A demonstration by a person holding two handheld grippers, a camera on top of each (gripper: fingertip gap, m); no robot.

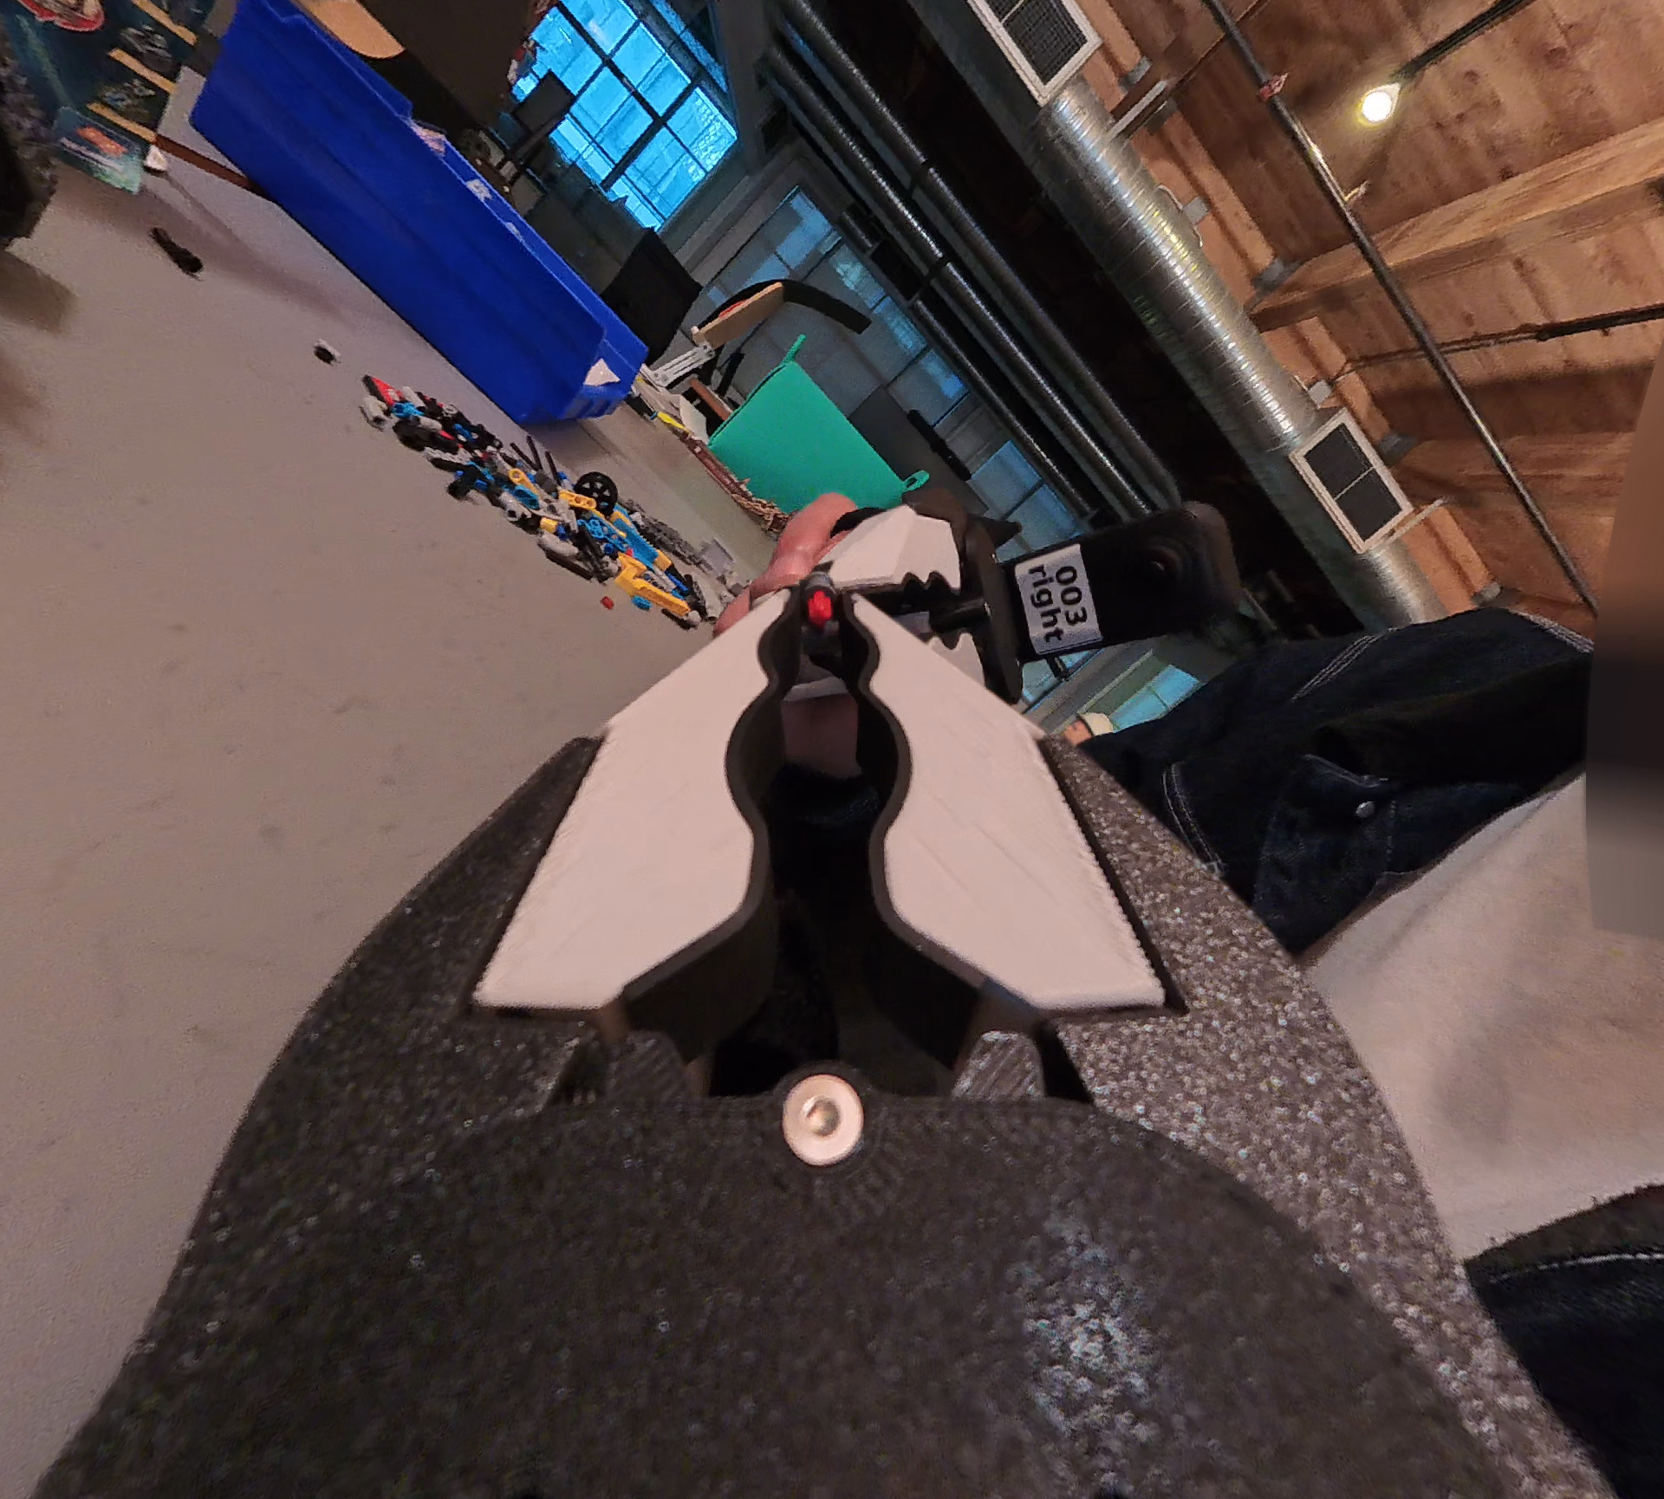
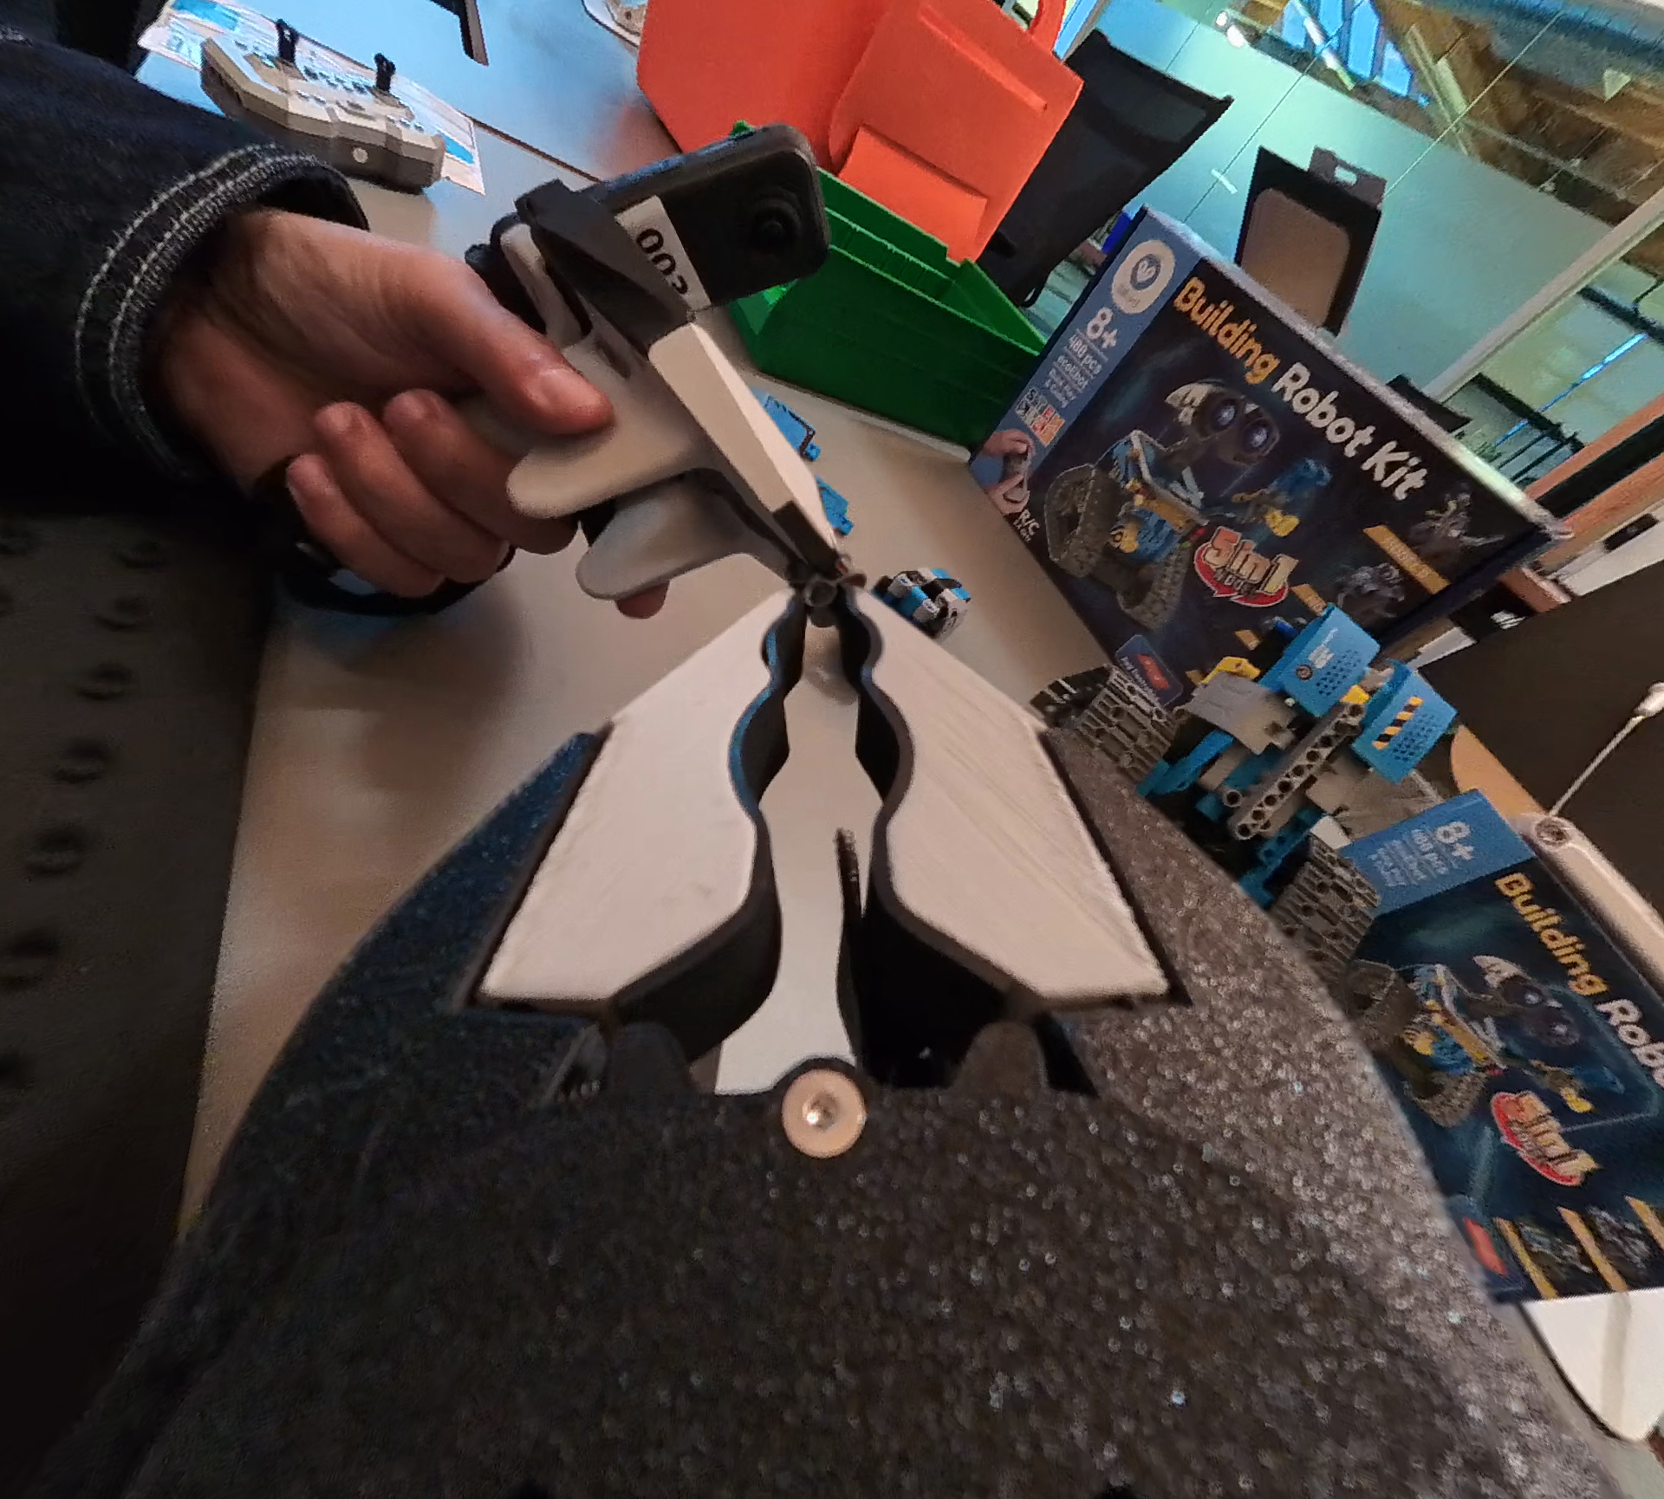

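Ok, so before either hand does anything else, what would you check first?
1. Left gripper shut on the red piece: ok.
2. Right gripper shut on a dark piece: ok.
3. Both grippers' tips meet, raised above the table: ok.
4. The two pieces lined up or joined: cannot tell, too small and hidden by the tips.
5. Loose parts lie away from both grippers: ok.
6. Robot model stands beside the right gripper, untouched: ok.
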